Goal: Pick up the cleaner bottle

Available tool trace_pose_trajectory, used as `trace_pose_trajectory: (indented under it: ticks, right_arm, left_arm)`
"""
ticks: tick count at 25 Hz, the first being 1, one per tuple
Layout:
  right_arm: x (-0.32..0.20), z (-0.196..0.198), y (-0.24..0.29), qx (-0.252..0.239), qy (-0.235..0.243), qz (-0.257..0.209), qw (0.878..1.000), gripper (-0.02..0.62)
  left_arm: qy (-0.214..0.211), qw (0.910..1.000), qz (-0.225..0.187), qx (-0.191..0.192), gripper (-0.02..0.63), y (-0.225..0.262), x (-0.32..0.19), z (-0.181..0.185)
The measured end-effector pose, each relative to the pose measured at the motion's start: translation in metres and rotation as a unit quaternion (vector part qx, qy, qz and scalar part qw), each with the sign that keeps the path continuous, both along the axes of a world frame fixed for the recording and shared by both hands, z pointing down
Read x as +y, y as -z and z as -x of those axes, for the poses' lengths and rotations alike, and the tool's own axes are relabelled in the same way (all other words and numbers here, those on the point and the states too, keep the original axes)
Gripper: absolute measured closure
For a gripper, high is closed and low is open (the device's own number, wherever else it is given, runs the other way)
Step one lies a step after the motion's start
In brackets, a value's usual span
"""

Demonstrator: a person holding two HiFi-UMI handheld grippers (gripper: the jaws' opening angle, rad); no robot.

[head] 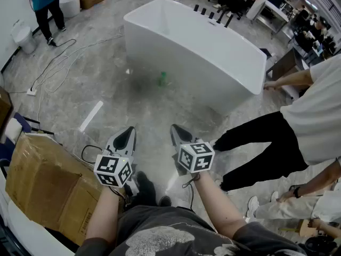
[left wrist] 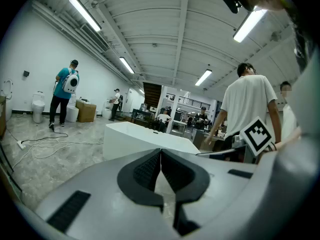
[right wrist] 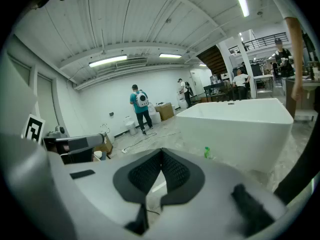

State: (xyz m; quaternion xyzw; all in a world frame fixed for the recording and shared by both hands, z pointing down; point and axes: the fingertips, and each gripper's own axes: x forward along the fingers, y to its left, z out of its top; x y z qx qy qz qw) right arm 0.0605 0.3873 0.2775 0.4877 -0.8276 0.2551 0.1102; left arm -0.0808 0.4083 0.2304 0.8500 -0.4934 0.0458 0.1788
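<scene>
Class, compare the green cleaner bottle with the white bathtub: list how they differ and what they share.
The cleaner bottle is green; the bathtub is white. The cleaner bottle is small and narrow; the bathtub is far larger, long and open-topped. Both stand on the grey floor.

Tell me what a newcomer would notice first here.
The big white bathtub dominates the upper middle of the head view, with the small green cleaner bottle just in front of it. In the foreground the left gripper and right gripper hang side by side, both shut and empty.
</scene>
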Motion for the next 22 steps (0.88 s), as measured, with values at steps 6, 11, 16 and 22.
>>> trace_pose_trajectory:
  ticks: [6,11,16,22]
  right_arm:
    - [0.033,-0.011,0.004,0.002,0.009,-0.002,1.0,0.571]
    - [0.043,-0.014,0.011,0.007,0.013,-0.006,1.0,0.571]
    - [0.035,-0.011,0.007,0.008,0.012,-0.004,1.0,0.571]
    - [-0.003,0.006,0.001,-0.012,-0.005,-0.002,1.0,0.571]
  left_arm:
    - [0.006,1.0,-0.001,-0.002,0.591,0.004,0.035,-0.012]
    - [0.006,1.0,-0.006,-0.004,0.591,0.012,0.046,-0.014]
    - [0.004,1.0,-0.004,-0.003,0.591,0.009,0.039,-0.012]
    - [0.002,1.0,-0.005,0.004,0.591,0.005,0.001,0.009]
